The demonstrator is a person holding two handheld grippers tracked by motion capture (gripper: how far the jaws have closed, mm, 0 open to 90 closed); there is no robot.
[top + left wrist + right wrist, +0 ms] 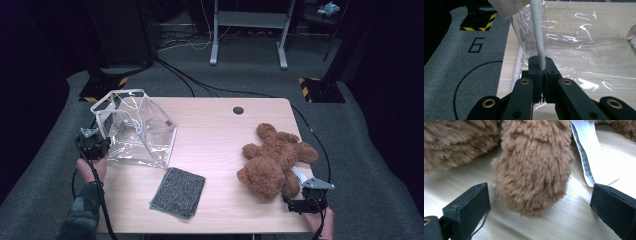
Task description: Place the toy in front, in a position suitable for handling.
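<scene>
Left gripper (pixel 541 71): clamped on clear bag's (pixel 137 127) white strap (pixel 537 37), table's left edge.
Right gripper (pixel 541 202): jaws wide around teddy bear's (pixel 275 160) leg, not gripping.
Remaining: bear unbagged.

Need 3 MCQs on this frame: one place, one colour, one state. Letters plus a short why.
1. Where does the grey cloth lie?
A. inside the bag
B. on the table, in front of the clear bag
C. under the bear

2. The teddy bear is
A. brown
B. white
C. green

3. The left gripper is
A. wide open
B. shut on the bear's leg
C. shut on the bag's white strap

Key: 1 B, it lies flat on the wood near the bag; 2 A, brown fur; 3 C, the strap is pinched in the left gripper view.
</scene>
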